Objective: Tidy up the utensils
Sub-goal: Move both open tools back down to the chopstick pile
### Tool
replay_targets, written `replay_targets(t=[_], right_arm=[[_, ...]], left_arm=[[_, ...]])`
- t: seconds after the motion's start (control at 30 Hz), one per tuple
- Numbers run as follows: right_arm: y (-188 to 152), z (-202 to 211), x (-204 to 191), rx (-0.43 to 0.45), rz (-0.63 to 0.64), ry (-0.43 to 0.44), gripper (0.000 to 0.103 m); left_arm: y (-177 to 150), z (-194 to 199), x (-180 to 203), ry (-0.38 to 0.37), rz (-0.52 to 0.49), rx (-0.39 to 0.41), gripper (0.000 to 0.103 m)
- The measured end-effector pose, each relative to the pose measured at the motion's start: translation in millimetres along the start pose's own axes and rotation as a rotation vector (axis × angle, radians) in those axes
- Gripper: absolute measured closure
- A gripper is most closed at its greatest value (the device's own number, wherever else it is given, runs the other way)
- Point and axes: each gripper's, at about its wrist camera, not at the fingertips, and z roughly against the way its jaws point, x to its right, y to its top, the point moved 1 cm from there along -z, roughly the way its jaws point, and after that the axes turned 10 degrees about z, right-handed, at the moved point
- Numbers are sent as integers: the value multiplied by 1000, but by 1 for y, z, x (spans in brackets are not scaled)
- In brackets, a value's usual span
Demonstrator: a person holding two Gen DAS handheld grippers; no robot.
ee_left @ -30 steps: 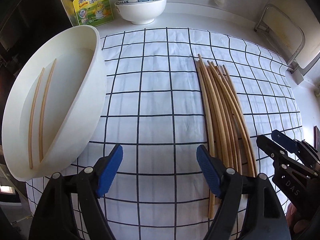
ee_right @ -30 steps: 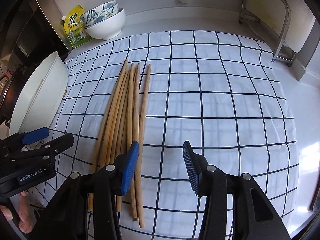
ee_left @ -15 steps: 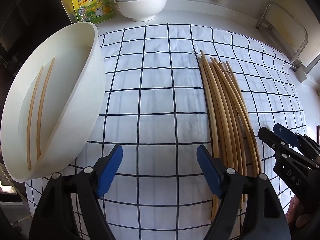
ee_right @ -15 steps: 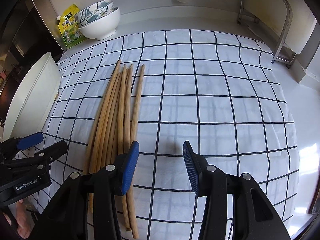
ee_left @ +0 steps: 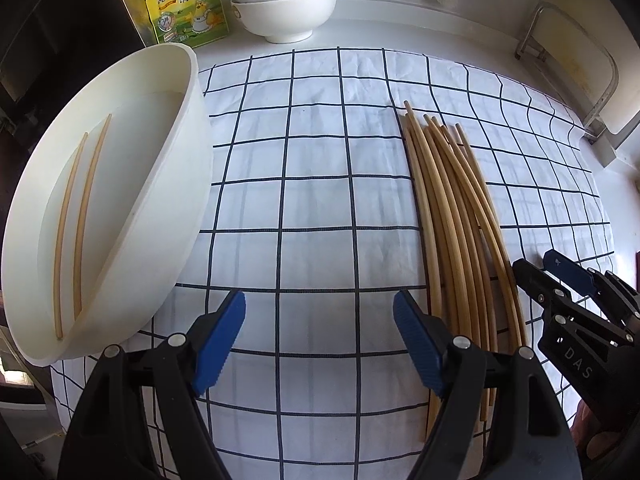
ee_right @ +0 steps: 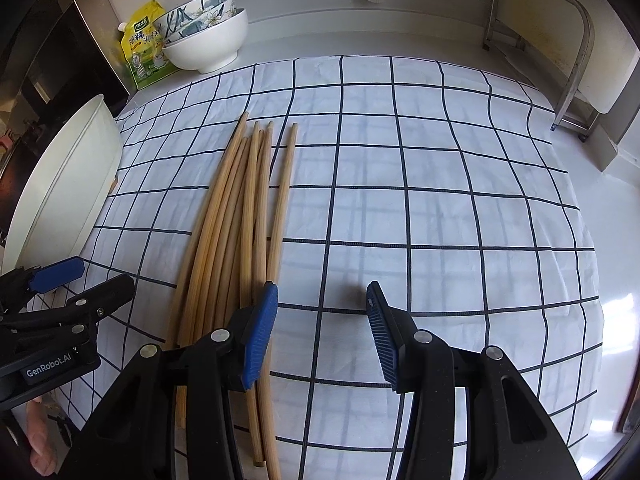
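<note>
On the counter, a white cloth (ee_left: 320, 200) with a dark grid covers most of the working surface; its far edge stops short of the back wall, and its right edge runs near a metal rack (ee_right: 576, 60) at the far right. Between the tray (ee_left: 188, 184) on the left and the chopsticks (ee_left: 452, 220) lies a wide strip of bare cloth, and the right wrist view shows more bare cloth from the bundle to the right edge. A yellow pouch (ee_left: 186, 8) and stacked bowls (ee_left: 286, 8) stand at the back left, well apart from both. The loose chopsticks are pale wood, lying roughly parallel and pointing away from the cameras, fanned slightly at the far tips, some crossing. Two more chopsticks (ee_left: 76, 220) lie side by side inside the tray, which is white, oval and deep-walled. The left gripper (ee_left: 320, 340) hovers over bare cloth with its jaws wide apart and nothing between them, its right finger just beside the bundle. The right gripper (ee_right: 324, 332) stands partly open and empty, its left finger over the bundle's right side. Compared with a second ago, the bundle sits slightly further left in the right wrist view; the tray's contents are unchanged.
</note>
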Motion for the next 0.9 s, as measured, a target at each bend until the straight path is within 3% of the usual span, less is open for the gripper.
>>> replay_targets(t=[0.43, 0.9], right_arm=[[2, -2, -20, -7, 65, -39, 59], [-8, 5, 12, 0, 12, -67, 59]], left_arm=[[1, 0, 2, 2, 7, 3, 28], [2, -7, 29, -43, -40, 19, 28]])
